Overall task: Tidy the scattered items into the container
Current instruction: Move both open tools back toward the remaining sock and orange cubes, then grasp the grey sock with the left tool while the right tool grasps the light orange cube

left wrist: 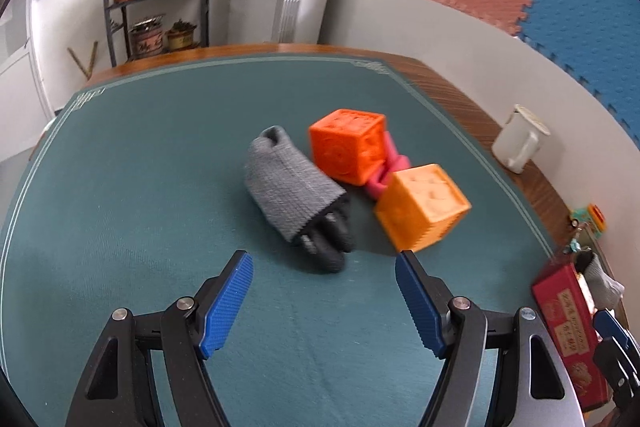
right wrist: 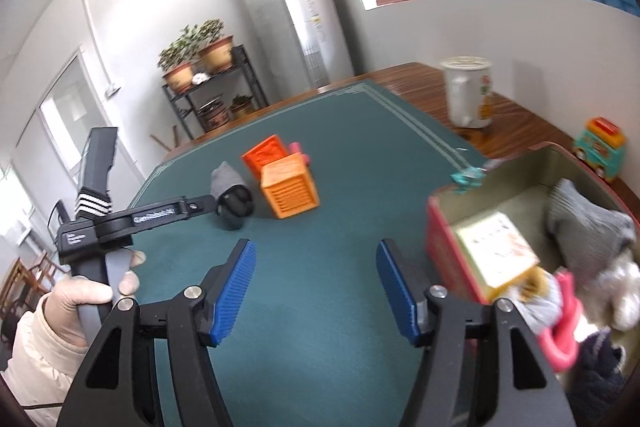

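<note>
Facing the glove point(left wrist: 298, 195) dead ahead, the left gripper point(left wrist: 324, 301) has its fingers wide apart and empty; the glove lies on the bench point(left wrist: 120, 187) just beyond the tips, long axis running slantwise toward them, dark fingertips nearest. The right gripper point(right wrist: 312, 289), likewise spread and empty, is farther off, beside the tin point(right wrist: 444, 243), so the left is judged better placed.

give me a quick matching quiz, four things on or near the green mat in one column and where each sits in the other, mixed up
Things:
1. grey sock roll
2. pale orange cube
3. white mug
4. red tin

Places:
A. on bare wood beyond the mat
B. holds a card and soft items
C. nearest the left hand-held gripper, which is open
D. touching the pink item

Pairs: 1-C, 2-D, 3-A, 4-B
</note>
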